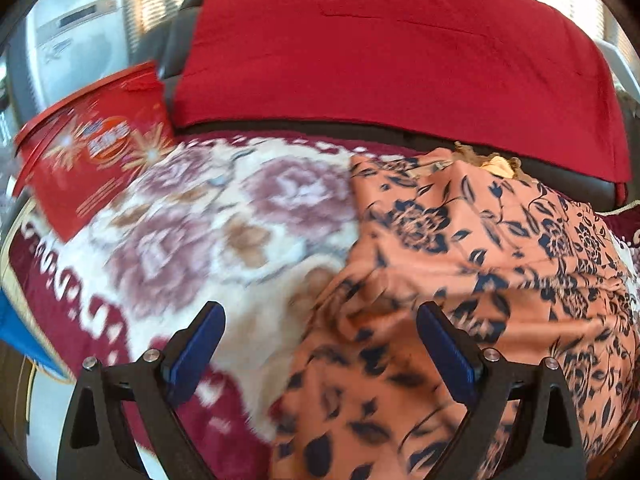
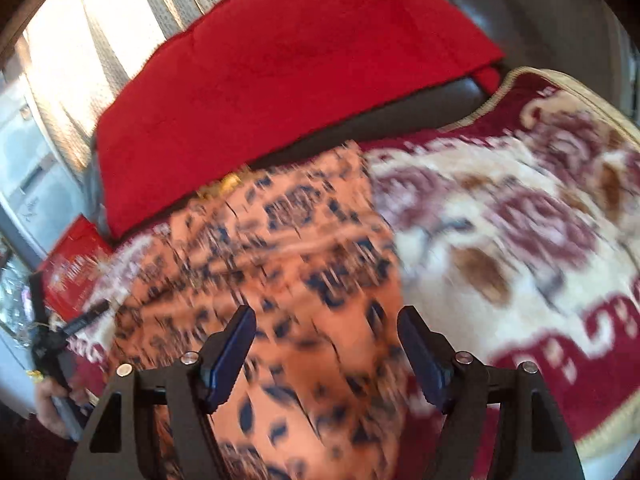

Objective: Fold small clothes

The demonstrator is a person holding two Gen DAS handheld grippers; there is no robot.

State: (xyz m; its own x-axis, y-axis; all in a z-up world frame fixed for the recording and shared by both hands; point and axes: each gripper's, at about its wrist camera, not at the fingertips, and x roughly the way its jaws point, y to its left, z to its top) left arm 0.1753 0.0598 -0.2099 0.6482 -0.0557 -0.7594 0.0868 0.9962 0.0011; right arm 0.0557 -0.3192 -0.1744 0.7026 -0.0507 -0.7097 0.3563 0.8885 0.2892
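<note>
Over orange garment point(image 1: 460, 264) | left tool point(image 1: 320, 320) agape; right tool point(image 2: 326, 322) agape, both empty

— Where do we get our light?

— Through the curtains point(image 2: 100, 36) at the upper left of the right wrist view, blown out white; they glare along the top of the left wrist view too.

— And sharpness?

— We see motion blur smearing the floral blanket point(image 2: 520, 220) and the orange garment point(image 2: 288, 248). Fisheye bending and dark vignette ring both frames.
</note>
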